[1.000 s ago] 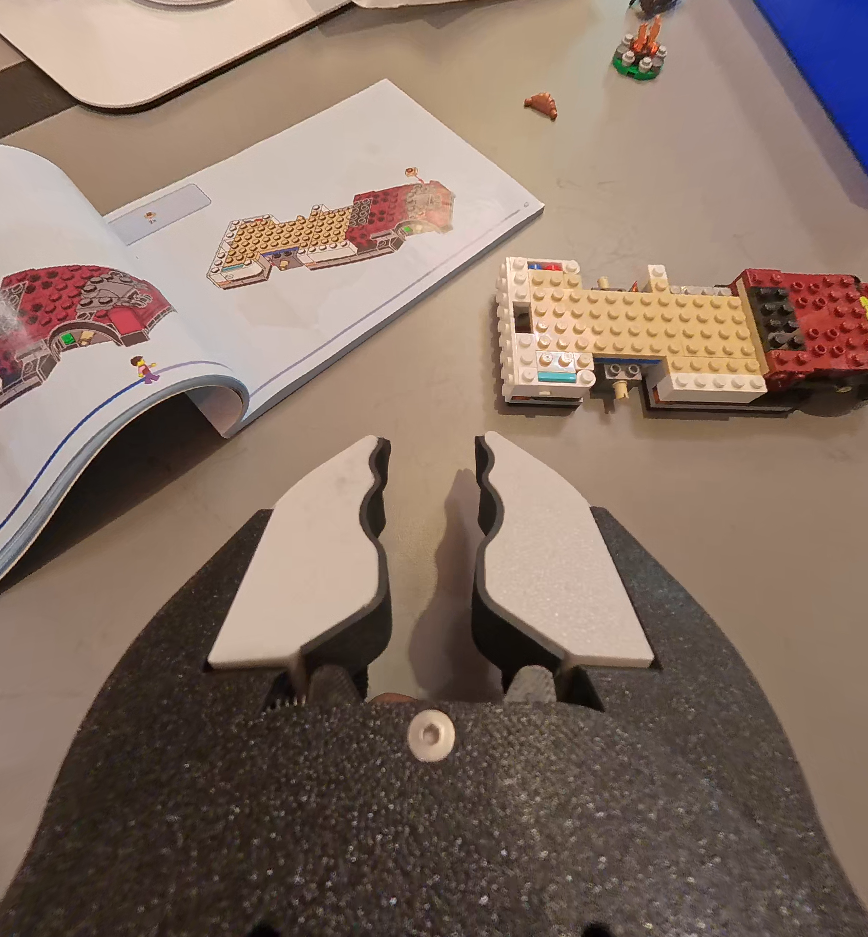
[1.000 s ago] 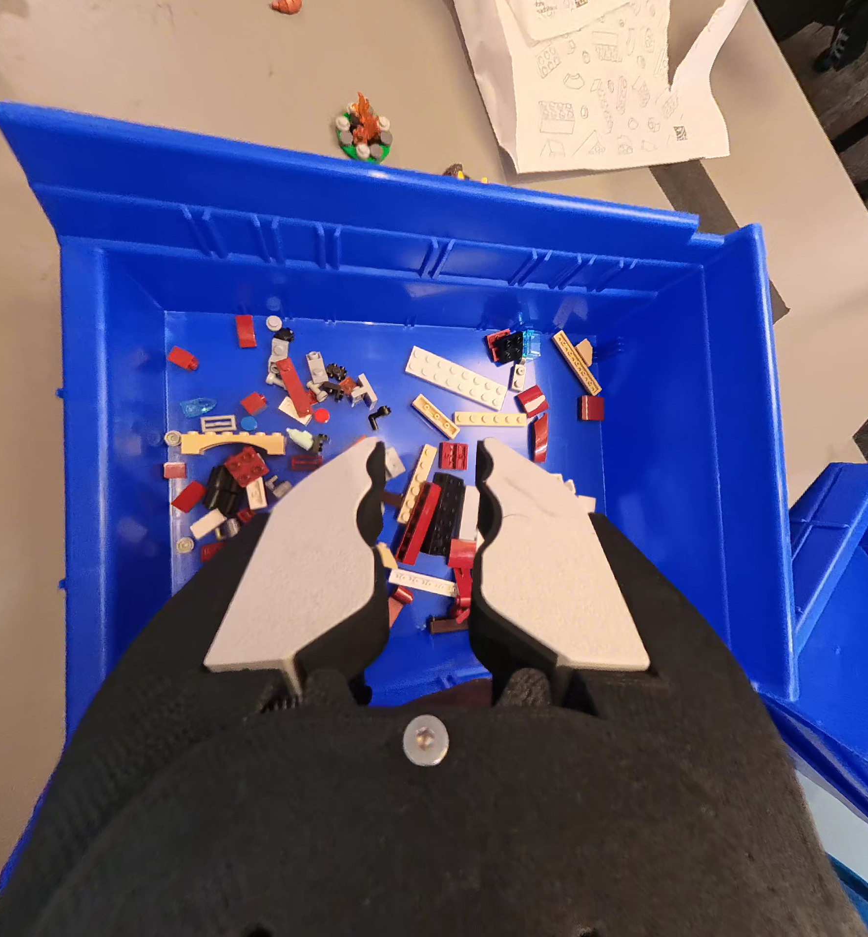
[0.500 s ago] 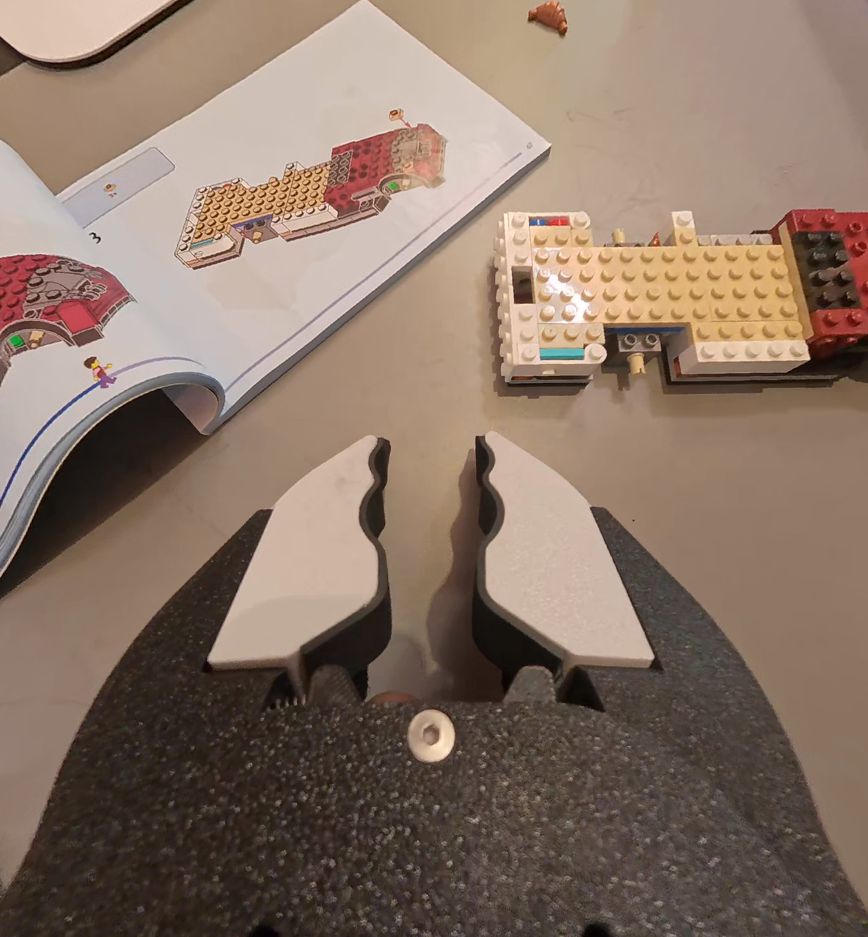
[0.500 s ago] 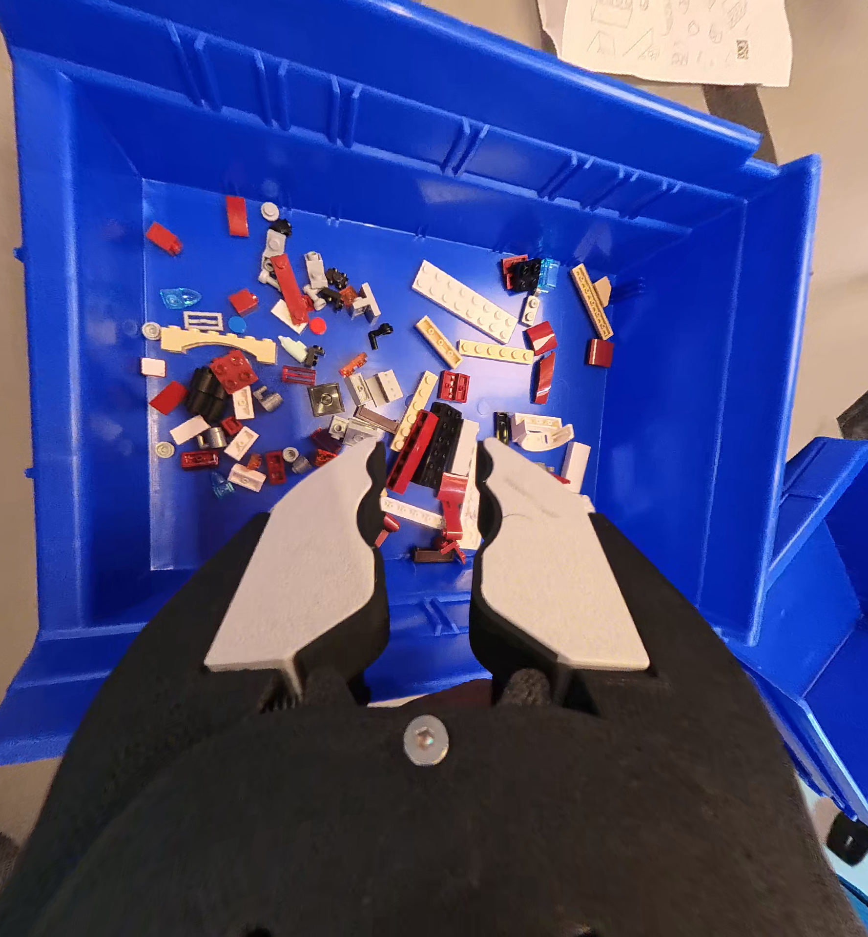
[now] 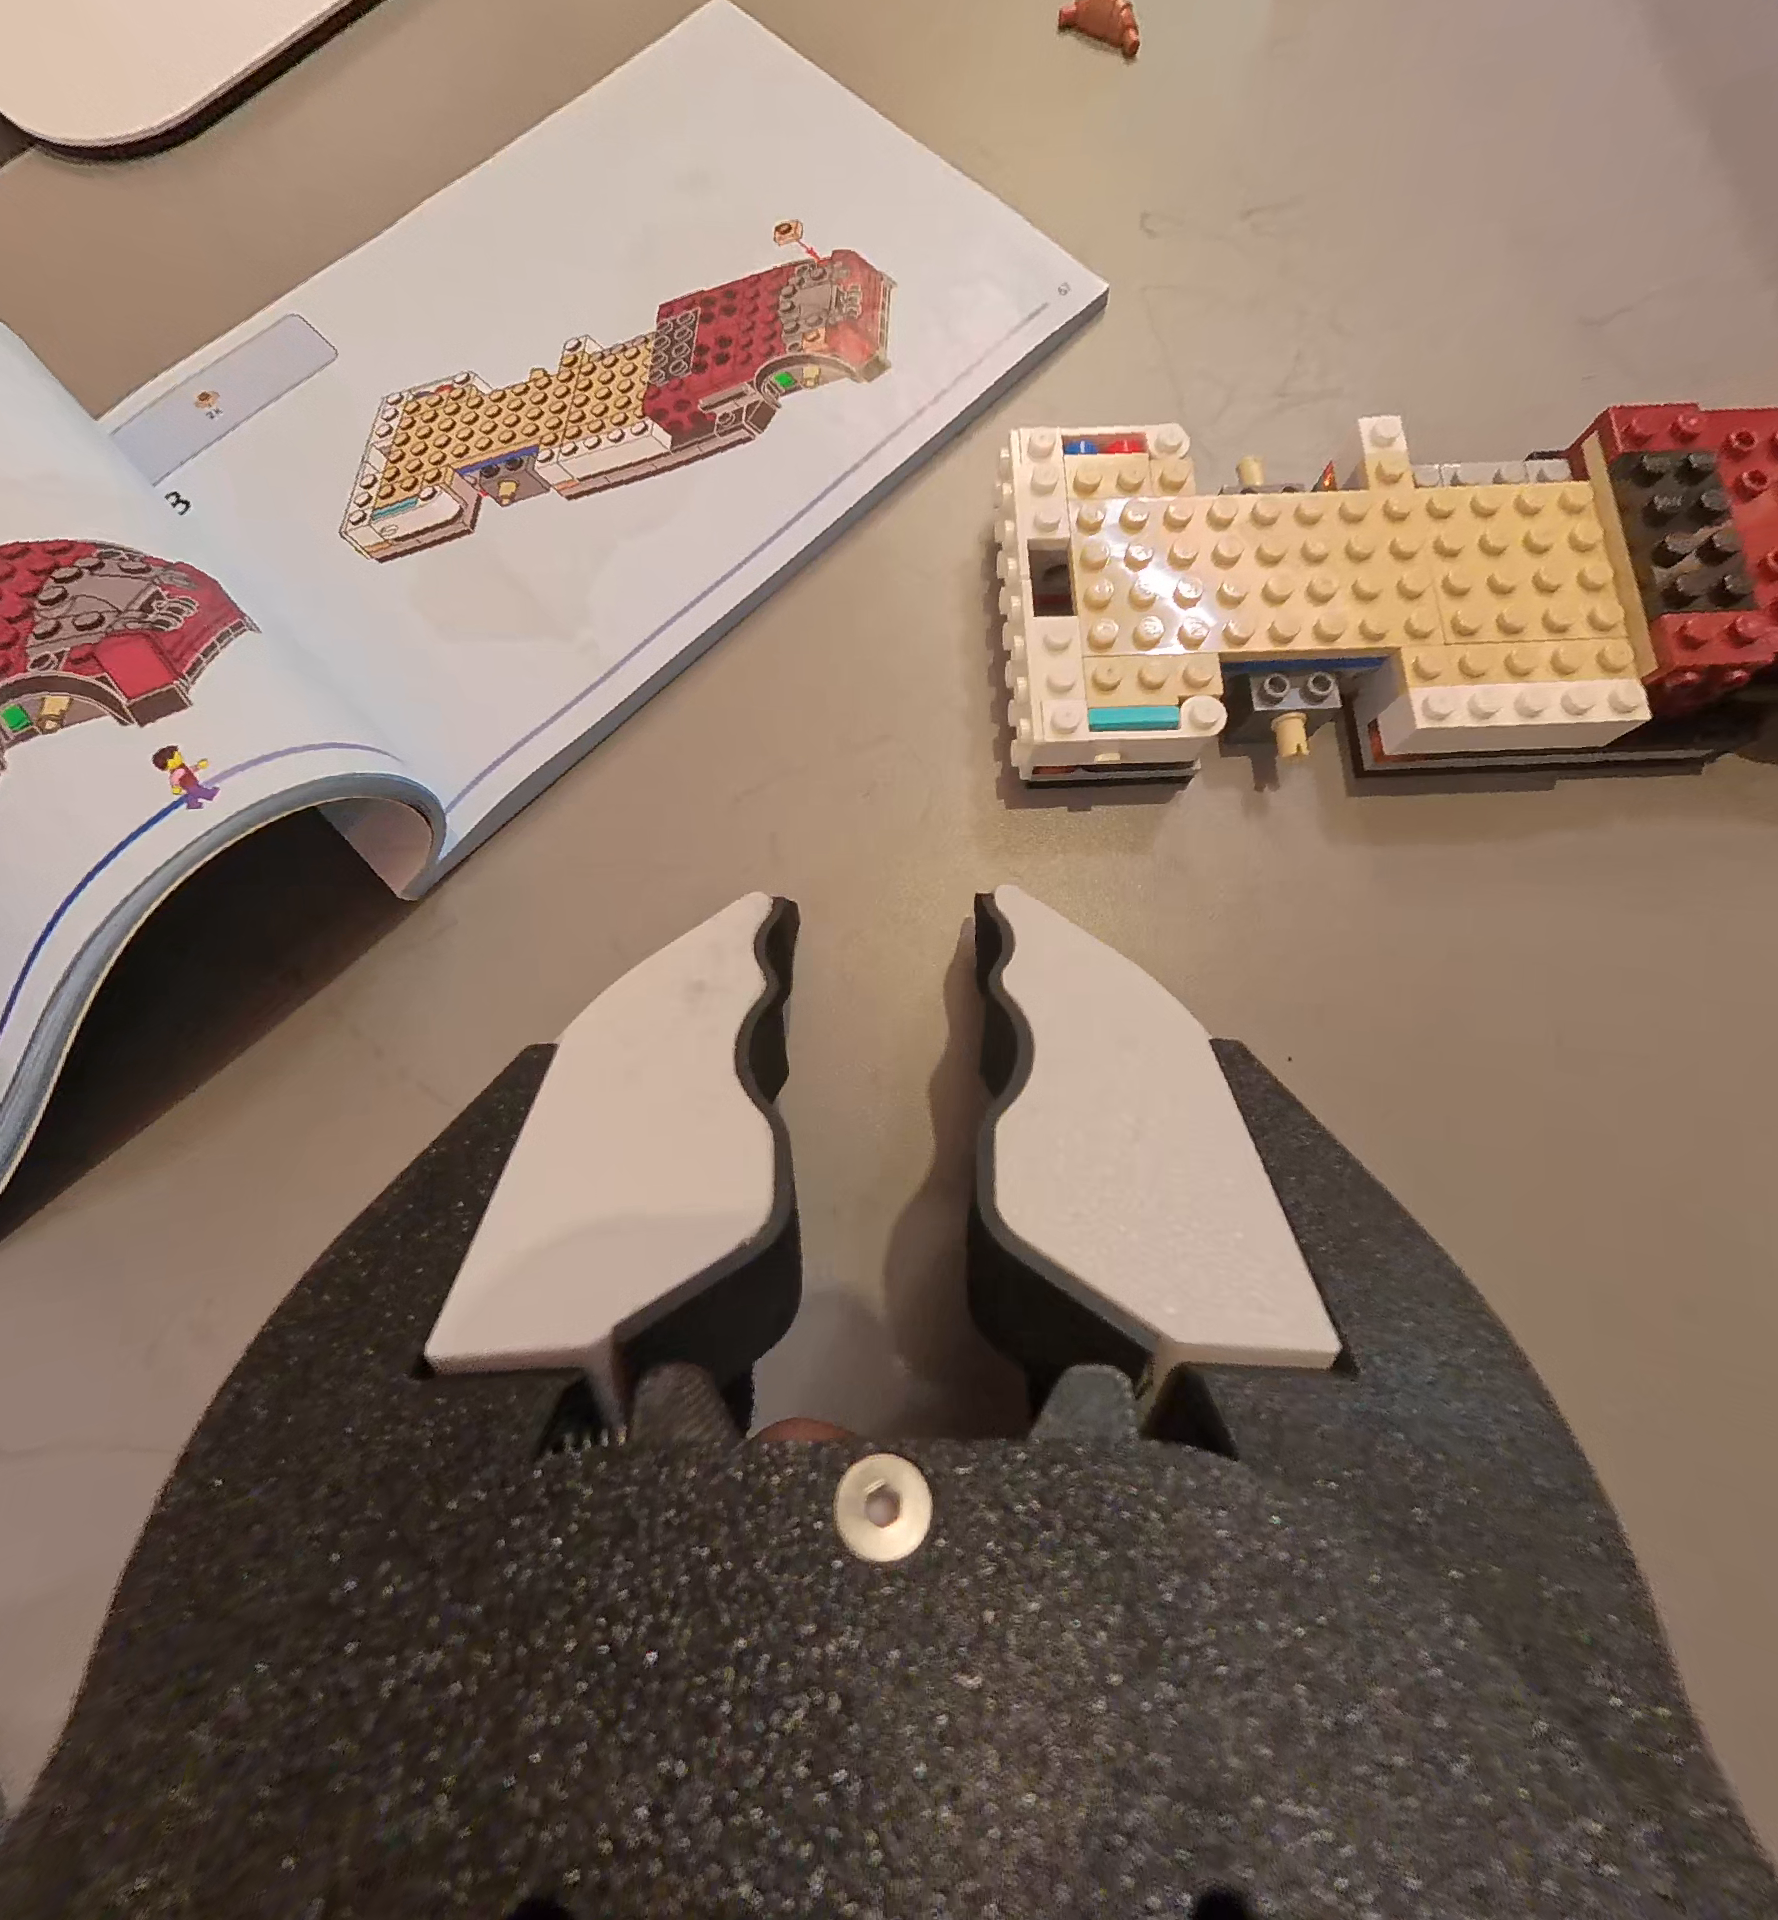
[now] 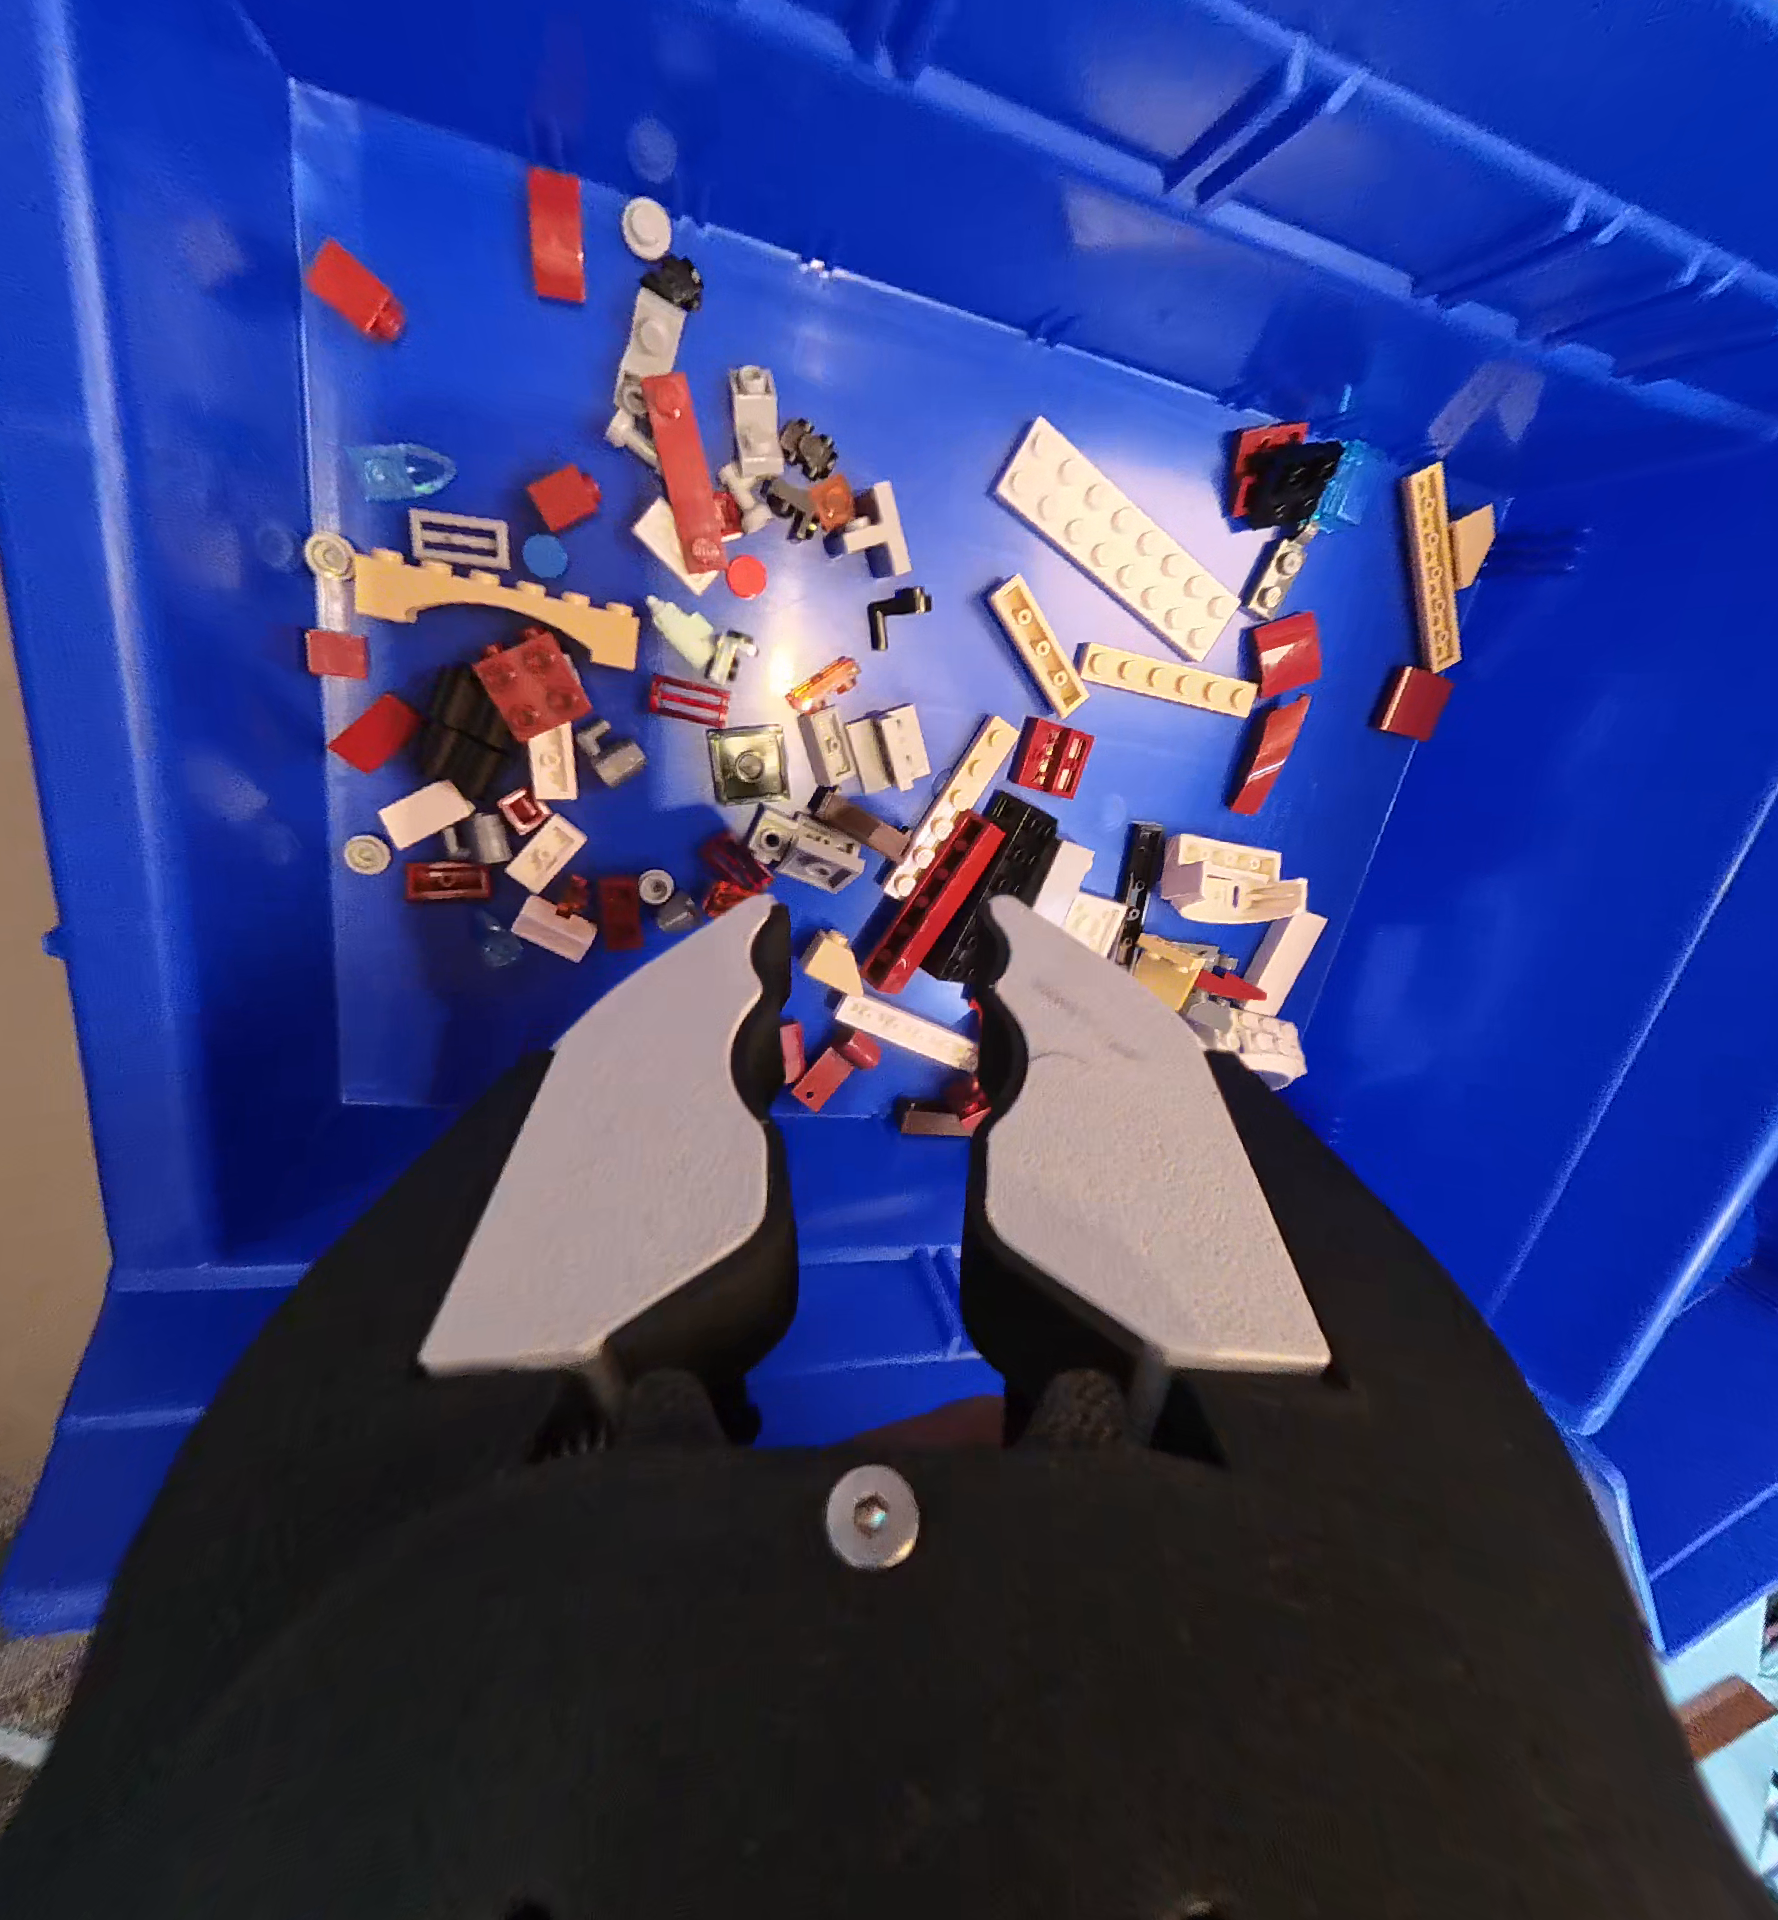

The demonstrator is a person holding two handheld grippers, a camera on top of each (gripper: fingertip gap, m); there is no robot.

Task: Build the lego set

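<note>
In the left wrist view my left gripper (image 5: 883, 914) is open and empty above the bare grey table. A partly built brick model (image 5: 1384, 592), tan and white with a dark red end, lies ahead and to the right. An open instruction booklet (image 5: 511, 416) lies ahead and to the left. In the right wrist view my right gripper (image 6: 883, 920) is open and empty, held over a blue bin (image 6: 1539, 727) with several loose bricks on its floor. Below the gap between its fingertips lie a long dark red brick (image 6: 932, 899), a black brick (image 6: 1010, 873) and a small tan slope (image 6: 831, 958).
A small brown piece (image 5: 1101, 19) lies on the table at the far top. A white board's corner (image 5: 116, 73) is at the top left. A second blue bin (image 6: 1758, 1403) stands to the right of the first. A white plate (image 6: 1113, 535) and a tan arch (image 6: 495, 613) lie in the bin. About 45 cm separates my left fingertips from my right. To the tan arch (image 6: 495, 613): right tips about 8 cm, left tips about 40 cm.
My left gripper has moved closer to the model and booklet. My right gripper has moved down into the blue bin, nearer the loose bricks. Both stayed open and empty.
</note>
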